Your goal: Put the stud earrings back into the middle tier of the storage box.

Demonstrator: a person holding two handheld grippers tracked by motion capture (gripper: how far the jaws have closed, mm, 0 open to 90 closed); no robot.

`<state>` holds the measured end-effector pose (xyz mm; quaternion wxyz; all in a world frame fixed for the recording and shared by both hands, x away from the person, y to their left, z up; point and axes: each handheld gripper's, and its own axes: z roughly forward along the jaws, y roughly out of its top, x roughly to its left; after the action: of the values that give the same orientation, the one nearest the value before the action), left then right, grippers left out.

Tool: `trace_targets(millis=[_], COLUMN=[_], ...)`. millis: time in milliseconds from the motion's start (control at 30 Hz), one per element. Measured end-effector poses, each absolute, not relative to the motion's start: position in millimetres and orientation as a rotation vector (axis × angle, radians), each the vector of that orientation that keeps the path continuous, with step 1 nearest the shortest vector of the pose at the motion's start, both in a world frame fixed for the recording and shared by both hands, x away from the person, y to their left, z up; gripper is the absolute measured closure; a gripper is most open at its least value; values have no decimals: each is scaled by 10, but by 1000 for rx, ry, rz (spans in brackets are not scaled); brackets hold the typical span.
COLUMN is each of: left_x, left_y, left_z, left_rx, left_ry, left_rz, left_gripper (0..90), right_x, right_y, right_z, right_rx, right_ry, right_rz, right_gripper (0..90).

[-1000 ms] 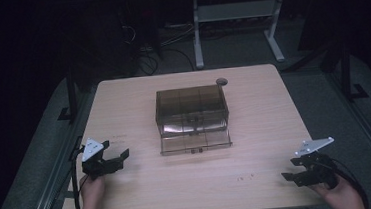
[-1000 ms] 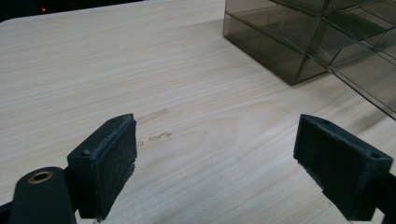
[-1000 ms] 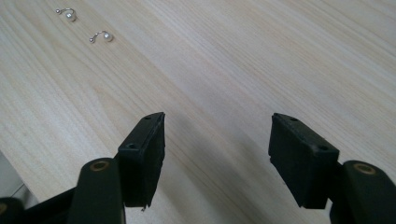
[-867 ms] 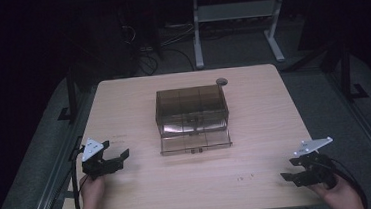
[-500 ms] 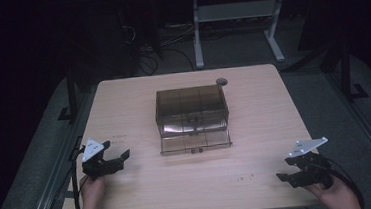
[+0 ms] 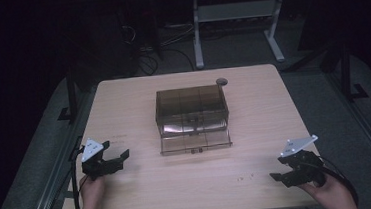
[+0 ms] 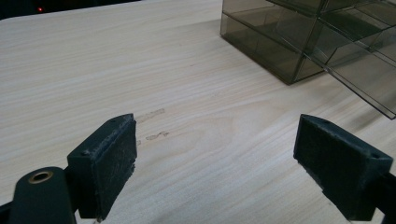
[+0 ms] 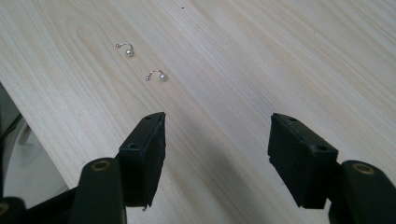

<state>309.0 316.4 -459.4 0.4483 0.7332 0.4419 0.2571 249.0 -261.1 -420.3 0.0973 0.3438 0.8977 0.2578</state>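
Right gripper (image 8: 217,154) jaws wide and empty, two pearl earrings (image 8: 156,75) upper left ahead, left gripper (image 7: 215,172) likewise wide, drawer box (image 7: 317,42) upper right.

Two small pearl earrings (image 8: 140,62) lie just beside each other on my near-right table edge. The smoky clear drawer box (image 6: 192,118) sits mid-table, its bottom drawer pulled out.

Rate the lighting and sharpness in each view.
High view: table lit, surroundings almost black, the earrings mere specks. Left gripper view: evenly lit, smoky box sharp. Right gripper view: bright, earrings crisp, soft shadow under the open claw.
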Motion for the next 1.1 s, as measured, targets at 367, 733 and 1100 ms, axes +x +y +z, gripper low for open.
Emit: trace_targets(millis=[367, 733, 1100], left_x=[3093, 3092, 3092], left_y=[3174, 3182, 3183], left_z=[-4593, -4592, -4593], left_rx=[1806, 1797, 1796], left_ry=[1092, 1094, 1094], left_rz=[636, 633, 631], left_gripper=[128, 128, 128], right_x=[2566, 2676, 2780], right_y=[-2428, -2213, -2009], right_z=[-4095, -4009, -4055], right_rx=[952, 905, 845], right_ry=[2705, 2773, 2835], right_rz=[714, 662, 601], right_gripper=[382, 430, 474])
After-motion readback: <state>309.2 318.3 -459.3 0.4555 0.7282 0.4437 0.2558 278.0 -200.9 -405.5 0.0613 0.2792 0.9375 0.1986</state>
